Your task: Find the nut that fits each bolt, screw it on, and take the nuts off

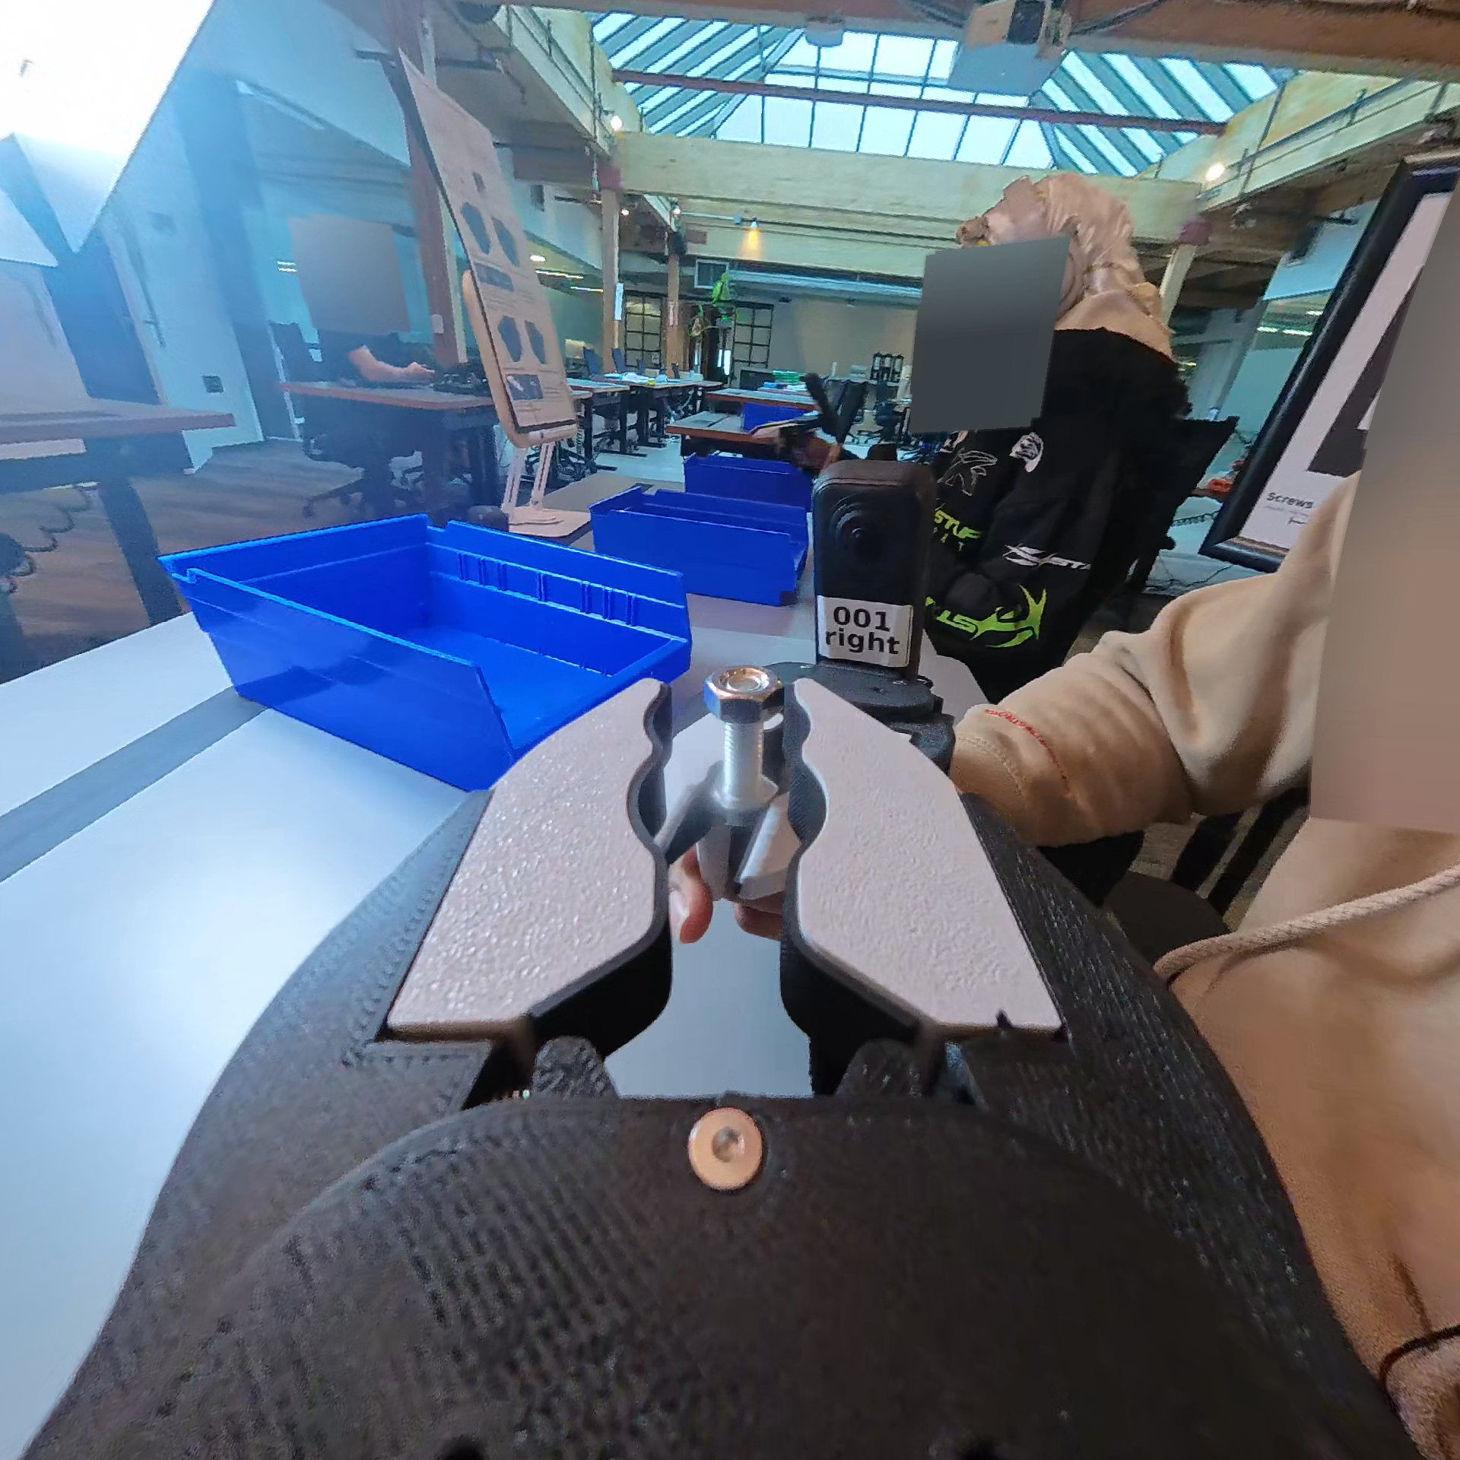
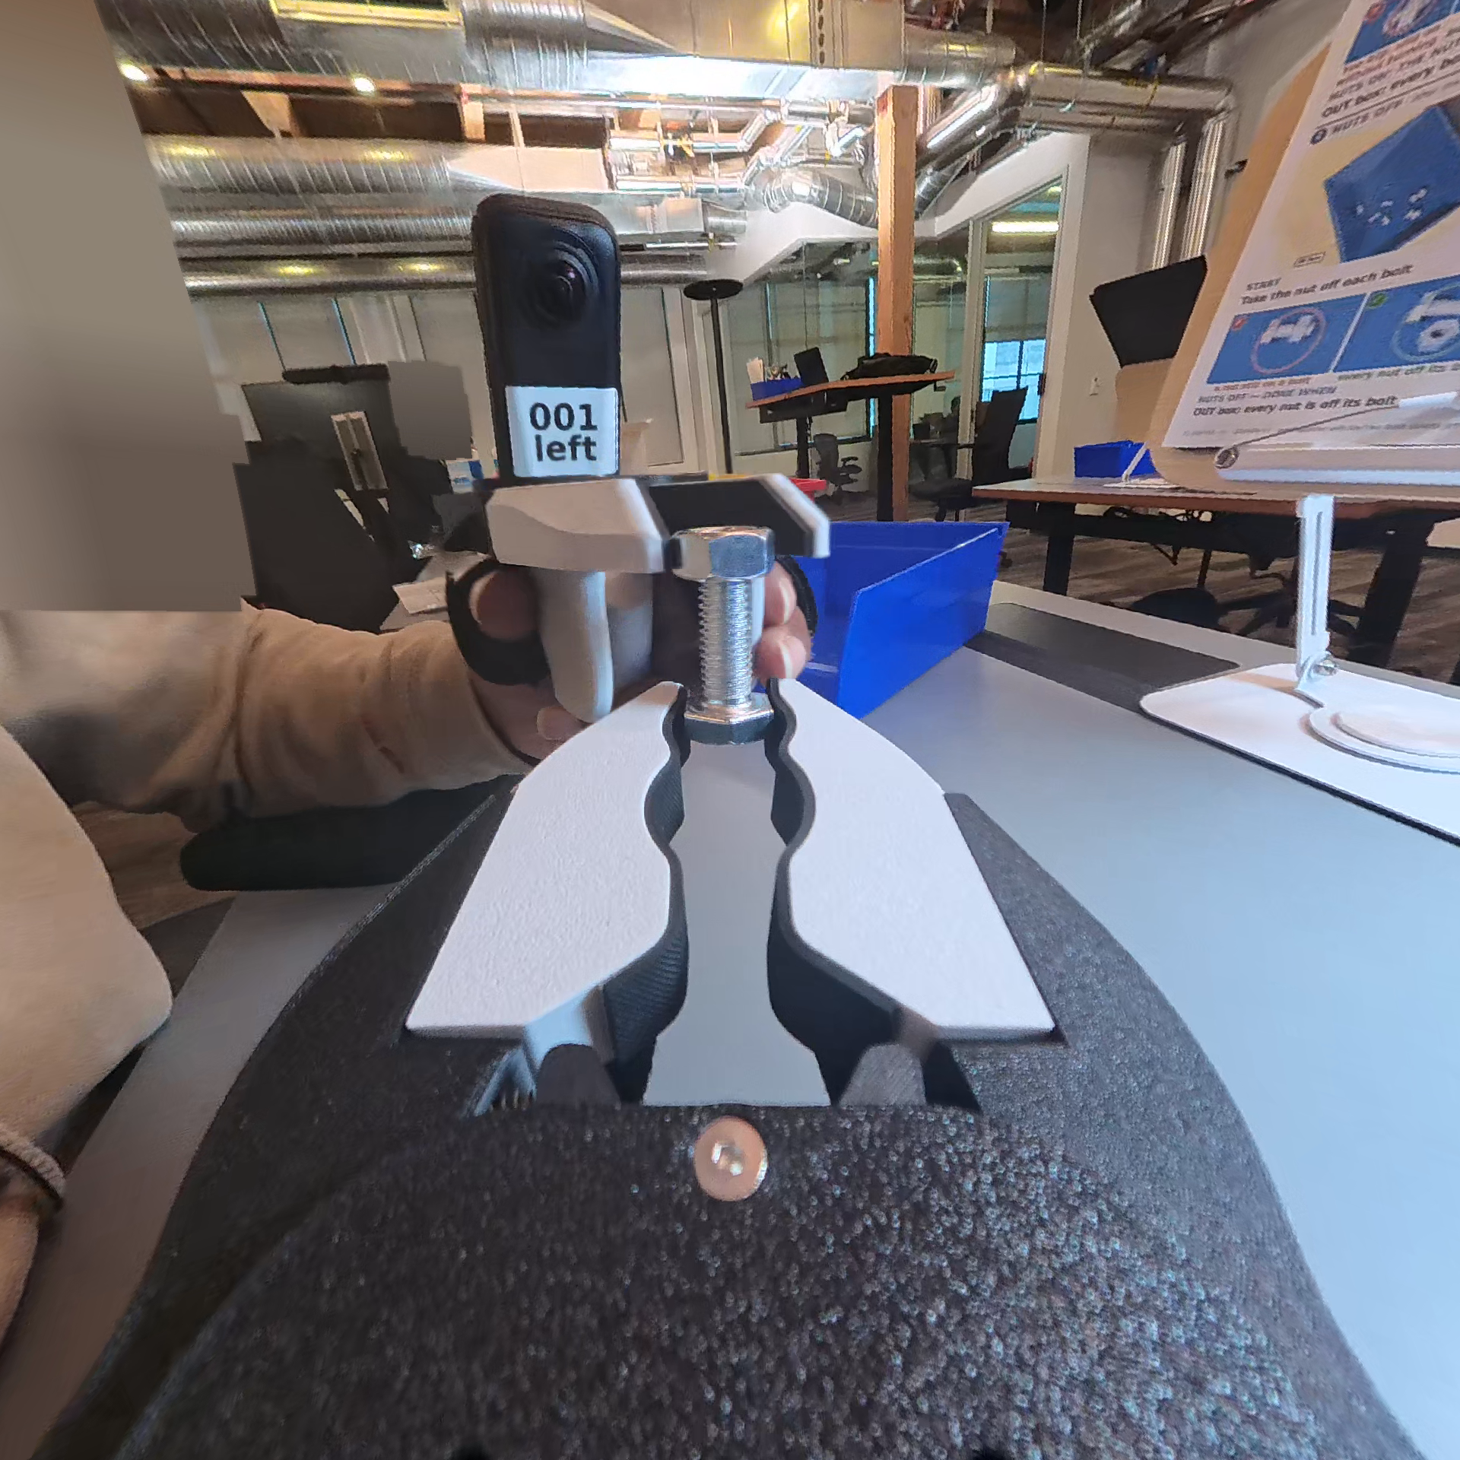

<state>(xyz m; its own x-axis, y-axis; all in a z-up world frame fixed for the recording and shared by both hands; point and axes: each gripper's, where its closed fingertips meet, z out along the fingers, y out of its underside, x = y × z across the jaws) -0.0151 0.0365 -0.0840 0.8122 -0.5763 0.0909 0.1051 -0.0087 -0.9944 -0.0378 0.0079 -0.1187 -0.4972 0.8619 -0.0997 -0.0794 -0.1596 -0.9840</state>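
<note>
A silver hex bolt (image 1: 741, 735) stands upright in the air between both grippers. My left gripper (image 1: 731, 699) is shut on the bolt's hex head (image 1: 743, 686). In the right wrist view the same head (image 2: 723, 553) sits between the left gripper's white fingers (image 2: 577, 541). My right gripper (image 2: 725, 707) is shut on a silver nut (image 2: 727, 719) at the lower end of the threaded shaft (image 2: 727, 632). In the left wrist view the nut (image 1: 739, 788) shows clamped by the right gripper's fingers (image 1: 762, 857) below the head.
A blue bin (image 1: 427, 632) stands on the grey table (image 1: 158, 908) to the left, with more blue bins (image 1: 703, 537) behind. It also shows in the right wrist view (image 2: 901, 616). An instruction board on a white stand (image 2: 1311, 600) is at the right. A person (image 1: 1027, 513) stands across the table. One gripper's finger ends stand about 4 cm off the other's.
</note>
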